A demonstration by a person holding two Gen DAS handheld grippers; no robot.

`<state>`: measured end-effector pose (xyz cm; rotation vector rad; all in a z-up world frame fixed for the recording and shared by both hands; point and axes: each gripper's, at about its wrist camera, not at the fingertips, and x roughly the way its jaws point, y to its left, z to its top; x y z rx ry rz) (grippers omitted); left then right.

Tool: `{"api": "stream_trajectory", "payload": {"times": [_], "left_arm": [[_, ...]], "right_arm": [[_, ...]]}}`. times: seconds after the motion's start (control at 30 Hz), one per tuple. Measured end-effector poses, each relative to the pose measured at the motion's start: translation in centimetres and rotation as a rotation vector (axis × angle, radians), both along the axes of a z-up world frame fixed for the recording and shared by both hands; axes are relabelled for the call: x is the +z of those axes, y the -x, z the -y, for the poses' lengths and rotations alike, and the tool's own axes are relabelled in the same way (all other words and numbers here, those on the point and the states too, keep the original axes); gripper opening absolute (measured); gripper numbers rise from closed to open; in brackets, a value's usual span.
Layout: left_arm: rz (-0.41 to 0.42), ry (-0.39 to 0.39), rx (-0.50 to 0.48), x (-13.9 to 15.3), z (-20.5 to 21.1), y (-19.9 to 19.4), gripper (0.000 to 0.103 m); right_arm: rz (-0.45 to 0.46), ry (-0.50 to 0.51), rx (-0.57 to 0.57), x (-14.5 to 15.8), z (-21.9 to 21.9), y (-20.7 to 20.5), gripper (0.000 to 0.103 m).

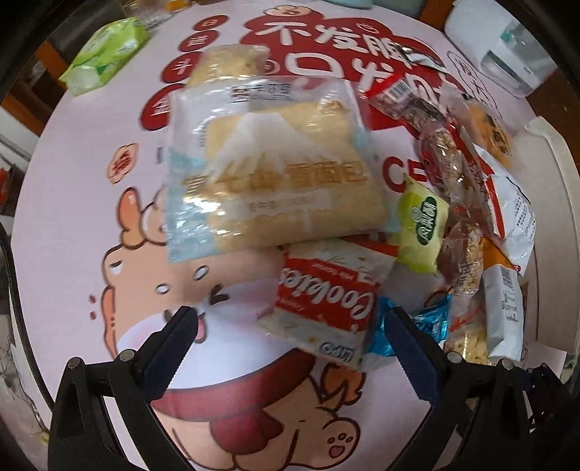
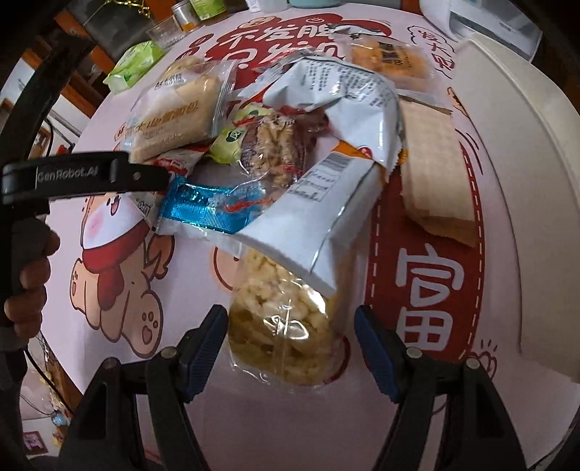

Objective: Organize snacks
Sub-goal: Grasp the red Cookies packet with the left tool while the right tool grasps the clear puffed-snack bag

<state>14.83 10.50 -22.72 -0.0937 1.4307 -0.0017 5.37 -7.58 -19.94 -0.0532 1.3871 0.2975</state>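
Left wrist: left gripper (image 1: 290,326), jaws released, straddling cookie packet (image 1: 326,293) on cartoon-printed surface (image 1: 72,217); bread packet (image 1: 268,170) beyond.
Right wrist: right gripper (image 2: 290,326), jaws released, flanking puffed-rice bag (image 2: 282,319); white pouch (image 2: 319,213) overlaps it.

Round table (image 1: 72,224) under a pale pink cloth printed with a cartoon dog in a red scarf (image 1: 224,395) and big red patches bearing white lettering. Brown wooden edge (image 1: 25,105) showing past the cloth at the left. White appliance (image 1: 504,58) standing at the far right edge. Green pack of tissues (image 1: 105,54) lying near the far left edge. Clear glass (image 2: 166,30), small metal tin (image 2: 185,14) and jar with a green label (image 2: 208,7) grouped at the far side. Large white curved lid or tray (image 2: 525,181) resting along the right side. Soft, even daylight, no hard shadows. Dim clutter beyond the table, too blurred to tell.
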Motion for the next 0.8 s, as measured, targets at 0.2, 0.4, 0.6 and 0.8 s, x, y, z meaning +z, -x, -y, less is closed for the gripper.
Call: {"api": "stream_trajectory", "payload": {"times": [0.2,0.4,0.6,0.8], "left_arm": [[-0.017,-0.018,-0.015,-1.1,1.4,-1.0,0.102],[-0.05,0.01,0.019,-2.3,1.1,-2.6,0.102],[-0.056,0.022,0.018,-2.6,0.0,-2.3,0.094],[-0.06,0.01,0.014,-2.2,-1.2,-1.4,0.088]], "right_arm": [[0.005,0.011,0.008,-0.2,-0.7,0.0,0.073],[0.013,0.024,0.015,-0.5,-1.1,-0.1,0.073],[0.019,0.03,0.034,-0.3,-1.3,0.0,0.067],[0.021,0.031,0.042,-0.4,-1.2,0.0,0.067]]}}
